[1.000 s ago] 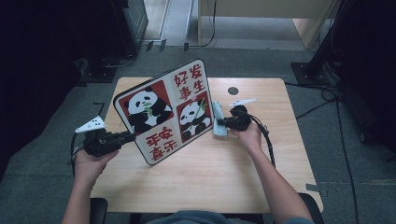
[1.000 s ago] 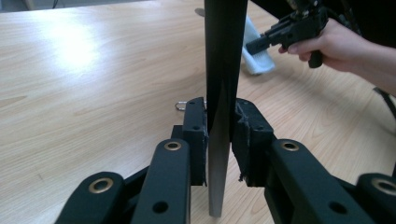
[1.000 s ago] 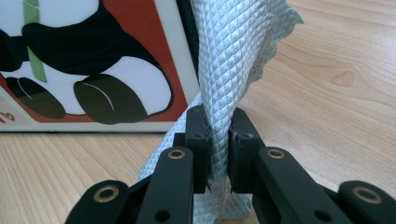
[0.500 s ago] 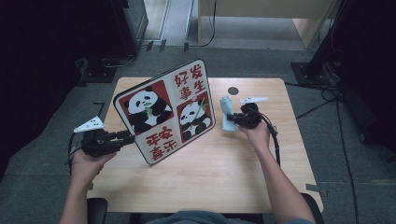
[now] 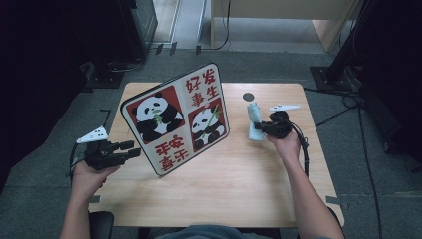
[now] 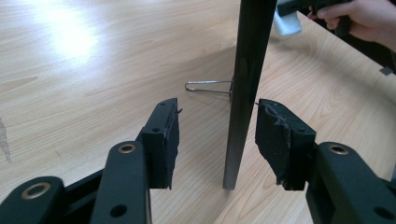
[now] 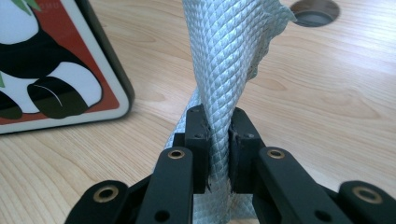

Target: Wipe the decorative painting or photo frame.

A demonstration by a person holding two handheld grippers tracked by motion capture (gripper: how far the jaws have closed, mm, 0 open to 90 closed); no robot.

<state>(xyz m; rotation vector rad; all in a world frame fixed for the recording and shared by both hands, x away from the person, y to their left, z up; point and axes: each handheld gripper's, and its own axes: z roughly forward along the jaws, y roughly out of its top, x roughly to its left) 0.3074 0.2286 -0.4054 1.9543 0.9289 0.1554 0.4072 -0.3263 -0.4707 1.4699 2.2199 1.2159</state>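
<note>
Two pandas on sign (image 5: 176,119), left tongs (image 6: 217,140) wide, right tongs (image 7: 217,149) gripping cloth (image 7: 224,70).

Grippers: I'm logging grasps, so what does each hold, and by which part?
The right gripper pinches the grey cloth near its lower end. The left gripper holds nothing; its open jaws straddle the panda sign's edge.

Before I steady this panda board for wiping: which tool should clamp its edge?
Left. The left tool is open with the panda board edge between its jaws; the right tool is shut on the grey cloth.
</note>
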